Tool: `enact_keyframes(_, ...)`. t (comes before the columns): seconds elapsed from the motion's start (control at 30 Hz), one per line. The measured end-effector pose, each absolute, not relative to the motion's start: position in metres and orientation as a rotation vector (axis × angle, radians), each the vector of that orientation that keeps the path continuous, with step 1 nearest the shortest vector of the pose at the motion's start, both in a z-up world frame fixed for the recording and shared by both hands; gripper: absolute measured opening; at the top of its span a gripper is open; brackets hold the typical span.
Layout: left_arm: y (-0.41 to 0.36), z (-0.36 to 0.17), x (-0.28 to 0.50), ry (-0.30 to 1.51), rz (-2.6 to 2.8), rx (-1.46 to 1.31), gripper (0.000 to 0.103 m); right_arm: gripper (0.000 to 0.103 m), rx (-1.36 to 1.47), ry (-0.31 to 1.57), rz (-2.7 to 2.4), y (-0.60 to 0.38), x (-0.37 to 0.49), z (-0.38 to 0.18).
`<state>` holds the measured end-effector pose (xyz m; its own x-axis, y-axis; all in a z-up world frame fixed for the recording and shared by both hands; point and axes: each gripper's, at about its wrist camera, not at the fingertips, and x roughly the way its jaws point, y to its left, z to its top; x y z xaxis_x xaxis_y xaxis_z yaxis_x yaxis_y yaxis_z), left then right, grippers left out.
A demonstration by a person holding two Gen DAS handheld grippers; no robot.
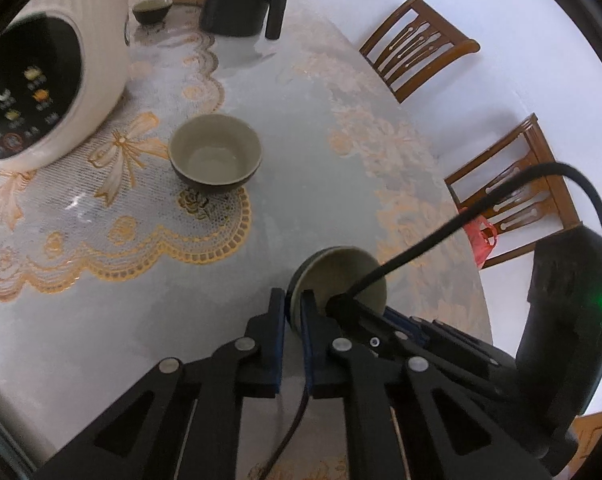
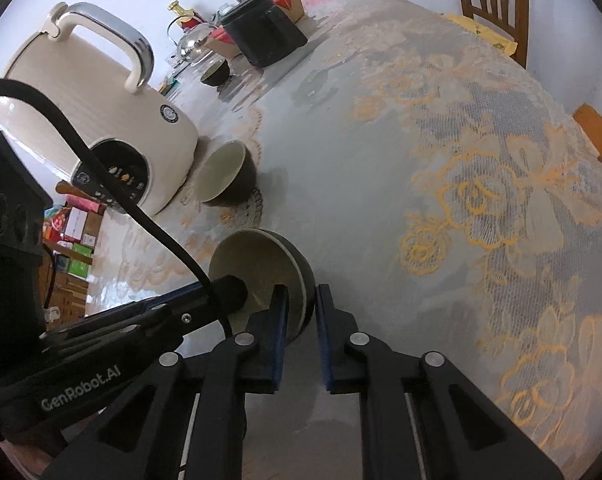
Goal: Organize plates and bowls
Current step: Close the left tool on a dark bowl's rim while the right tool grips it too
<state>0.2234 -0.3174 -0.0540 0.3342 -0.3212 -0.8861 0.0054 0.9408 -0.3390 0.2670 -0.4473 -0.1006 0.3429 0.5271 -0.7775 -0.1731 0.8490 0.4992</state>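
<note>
Lace-covered table [image 1: 309, 128], wooden chairs [image 1: 419, 46]

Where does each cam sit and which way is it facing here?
Left wrist: on the left gripper, looking steeply down its fingers at the near bowl, pinching its rim; the right gripper enters at right.
Right wrist: on the right gripper, angled down, straddling the opposite rim; the left gripper crosses from left.
Shared: near bowl, second bowl, rice cooker, table.

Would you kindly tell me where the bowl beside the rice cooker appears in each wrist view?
Left wrist: bowl left of centre, right of the rice cooker.
Right wrist: bowl left of centre, upper half.
Shared landmark: the rice cooker, on its left in both.
</note>
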Motion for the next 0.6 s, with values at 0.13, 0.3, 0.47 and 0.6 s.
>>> enact_keyframes(0.13,-0.311,-0.045,0.211,1.205,-0.223,-0.298,0.006,0.016,0.362,1.125,0.477,-0.445,0.254,-0.093)
enact_keyframes(0.3,-0.298,-0.034,0.19,1.19,-0.207,-0.312,0.006,0.016,0.371,1.122,0.499,-0.437,0.236,-0.083)
enact_keyframes(0.47,-0.283,-0.024,0.17,1.172,-0.188,-0.312,0.006,0.016,0.356,1.113,0.524,-0.419,0.218,-0.073)
enact_keyframes(0.6,-0.264,-0.015,0.149,1.153,-0.164,-0.322,0.006,0.016,0.348,1.113,0.55,-0.404,0.202,-0.066)
